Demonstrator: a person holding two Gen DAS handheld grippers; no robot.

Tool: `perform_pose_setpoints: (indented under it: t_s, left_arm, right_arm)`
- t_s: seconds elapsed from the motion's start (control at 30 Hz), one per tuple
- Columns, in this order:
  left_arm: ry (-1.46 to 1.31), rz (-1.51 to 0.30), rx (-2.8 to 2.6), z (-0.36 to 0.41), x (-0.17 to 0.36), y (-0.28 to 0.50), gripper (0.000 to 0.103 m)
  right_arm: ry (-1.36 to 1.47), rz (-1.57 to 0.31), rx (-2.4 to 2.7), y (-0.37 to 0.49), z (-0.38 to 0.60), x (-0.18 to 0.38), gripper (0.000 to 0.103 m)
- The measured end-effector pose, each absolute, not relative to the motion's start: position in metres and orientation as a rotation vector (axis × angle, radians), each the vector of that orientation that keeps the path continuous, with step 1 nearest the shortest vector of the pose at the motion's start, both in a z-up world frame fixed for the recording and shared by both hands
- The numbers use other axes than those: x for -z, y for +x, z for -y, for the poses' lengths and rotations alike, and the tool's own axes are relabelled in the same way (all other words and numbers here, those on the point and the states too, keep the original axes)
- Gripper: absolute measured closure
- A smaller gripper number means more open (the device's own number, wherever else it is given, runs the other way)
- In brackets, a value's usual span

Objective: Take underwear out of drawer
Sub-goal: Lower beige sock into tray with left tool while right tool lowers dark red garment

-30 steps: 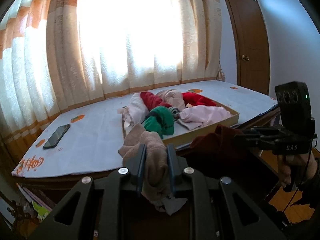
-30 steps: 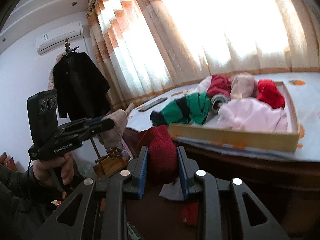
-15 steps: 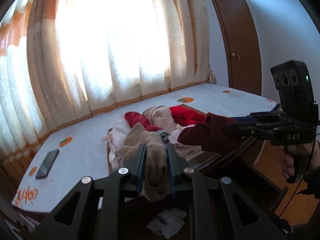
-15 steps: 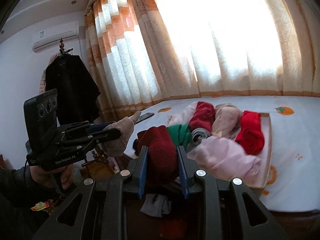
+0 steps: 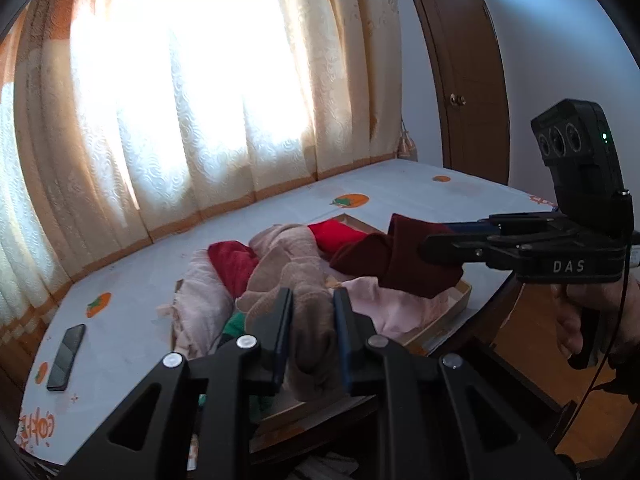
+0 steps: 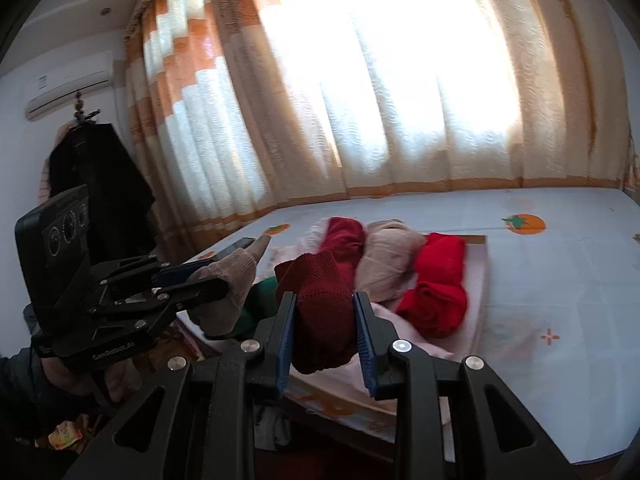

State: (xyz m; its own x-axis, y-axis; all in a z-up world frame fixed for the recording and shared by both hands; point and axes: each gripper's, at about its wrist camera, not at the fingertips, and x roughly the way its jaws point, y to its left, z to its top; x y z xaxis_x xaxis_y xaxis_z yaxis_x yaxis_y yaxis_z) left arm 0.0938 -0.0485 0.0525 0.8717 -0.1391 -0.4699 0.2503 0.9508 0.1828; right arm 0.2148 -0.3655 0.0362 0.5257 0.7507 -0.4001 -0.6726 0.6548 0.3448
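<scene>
Two clamped garments, beige piece (image 5: 310,320) and maroon piece (image 6: 324,312), hang lengthwise downward.

Wrist fisheyes, close, facing curtains (image 5: 192,120), sharing seemingly tray (image 6: 482,292)

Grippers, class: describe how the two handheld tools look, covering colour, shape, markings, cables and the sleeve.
Both are black, angular, pistol-grip tools with silver screws and blue-edged fingers. The right gripper carries a black camera box with three round lenses and a green light, white "DAS" lettering, and a thin black cable. The left gripper has a similar three-lens box and pale lettering too blurred to read. A dark sleeve shows behind it.
</scene>
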Motion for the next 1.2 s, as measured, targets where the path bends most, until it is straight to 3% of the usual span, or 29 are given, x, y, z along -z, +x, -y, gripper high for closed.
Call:
perform_pose_setpoints:
  t_s: [1.2]
  left_arm:
    - [0.231,-0.691,0.228,0.070,0.002,0.158,0.084]
  right_arm:
    - [0.111,-0.705,-0.656,0.286,0.364,-0.002,0.072]
